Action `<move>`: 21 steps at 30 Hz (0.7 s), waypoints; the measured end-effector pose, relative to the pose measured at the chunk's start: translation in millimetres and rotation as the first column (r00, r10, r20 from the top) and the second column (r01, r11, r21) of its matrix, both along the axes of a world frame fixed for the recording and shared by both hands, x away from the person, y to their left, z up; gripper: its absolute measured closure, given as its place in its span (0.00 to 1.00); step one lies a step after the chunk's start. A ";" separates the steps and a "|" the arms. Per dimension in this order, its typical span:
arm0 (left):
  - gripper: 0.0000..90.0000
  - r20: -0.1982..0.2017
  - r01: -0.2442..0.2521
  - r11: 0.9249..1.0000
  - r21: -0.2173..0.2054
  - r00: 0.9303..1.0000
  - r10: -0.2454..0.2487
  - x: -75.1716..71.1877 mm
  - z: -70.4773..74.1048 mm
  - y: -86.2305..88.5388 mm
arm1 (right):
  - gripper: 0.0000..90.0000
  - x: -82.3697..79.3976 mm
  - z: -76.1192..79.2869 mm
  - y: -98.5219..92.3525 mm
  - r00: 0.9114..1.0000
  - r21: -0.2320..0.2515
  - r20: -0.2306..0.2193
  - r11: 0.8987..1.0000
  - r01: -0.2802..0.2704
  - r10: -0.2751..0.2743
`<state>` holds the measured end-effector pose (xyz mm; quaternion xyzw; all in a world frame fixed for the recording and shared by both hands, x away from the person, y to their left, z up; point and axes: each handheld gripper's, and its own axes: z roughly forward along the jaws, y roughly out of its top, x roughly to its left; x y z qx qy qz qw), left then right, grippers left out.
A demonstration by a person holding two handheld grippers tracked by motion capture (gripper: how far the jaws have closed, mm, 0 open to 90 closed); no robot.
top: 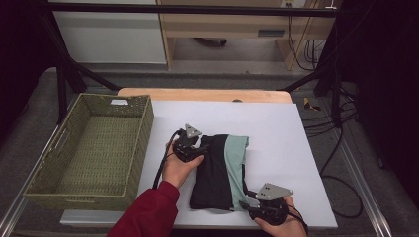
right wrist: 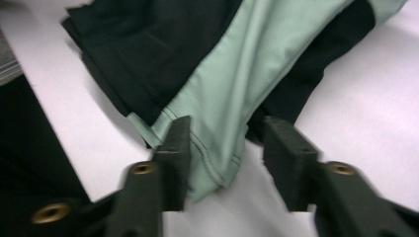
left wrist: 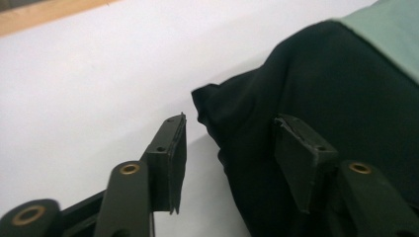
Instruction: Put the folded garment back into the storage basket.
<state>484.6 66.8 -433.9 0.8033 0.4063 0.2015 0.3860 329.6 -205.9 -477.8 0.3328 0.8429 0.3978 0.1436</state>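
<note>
Folded black-and-green garment (top: 220, 170) lies flat at bench (top: 276, 128) centre, on the white sheet, well apart from the green woven basket (top: 89, 148) at 9 o'clock. Left tongs (top: 197, 150) sit at the garment's 10 o'clock corner, jaws parted, black fabric edge between them but seemingly not pinched, though the far pad may be brushing cloth. Right tongs (top: 248, 201) at the 5 o'clock corner, jaws released, straddling the green hem without clamping it.
</note>
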 end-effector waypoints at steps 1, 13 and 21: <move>0.50 0.004 0.001 1.000 0.001 1.000 -0.001 -0.5 2.2 0.9 | 0.51 0.9 -1.5 1.2 1.000 -0.002 -0.005 1.000 0.003 -0.003; 0.38 0.019 -0.039 0.999 -0.009 0.999 0.039 4.7 6.9 7.9 | 0.69 8.9 -8.7 9.4 0.997 0.048 -0.062 0.998 -0.036 0.039; 0.36 -0.039 -0.043 0.999 -0.024 0.998 0.042 15.9 -9.0 -1.8 | 0.84 6.2 -7.7 12.8 0.996 0.030 -0.038 0.996 -0.081 0.082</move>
